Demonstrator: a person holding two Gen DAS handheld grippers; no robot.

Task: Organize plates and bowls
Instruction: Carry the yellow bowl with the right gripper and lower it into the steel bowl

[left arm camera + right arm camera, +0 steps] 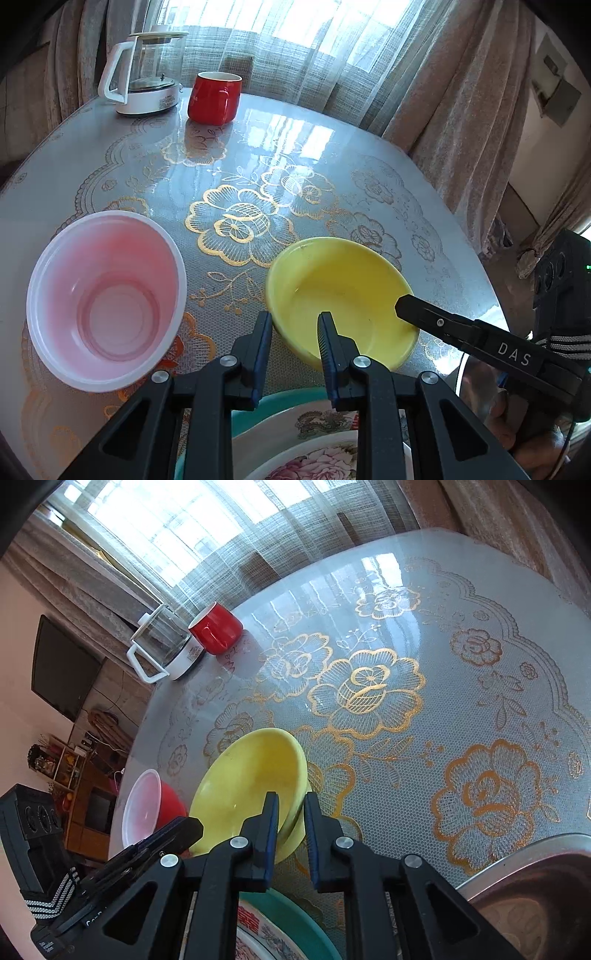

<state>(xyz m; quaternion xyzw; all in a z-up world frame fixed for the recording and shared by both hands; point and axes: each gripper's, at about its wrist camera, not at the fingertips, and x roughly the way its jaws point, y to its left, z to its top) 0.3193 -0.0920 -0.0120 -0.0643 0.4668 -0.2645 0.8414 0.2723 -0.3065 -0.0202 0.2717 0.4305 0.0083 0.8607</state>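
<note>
While the right gripper is clamping the yellow bowl's rim at lower centre of its view, tilting the bowl up on the table, the left gripper is straddling the same bowl's near rim at lower centre of its own view, jaws narrow, grip not discernible. Floral plates are lying stacked at bottom centre. Left of the bowl, a pink bowl is standing apart. A red mug and kettle are standing upper left.

Glossy smooth yellow bowl; translucent plastic pink bowl; shiny lace-patterned table cover; glass kettle.
</note>
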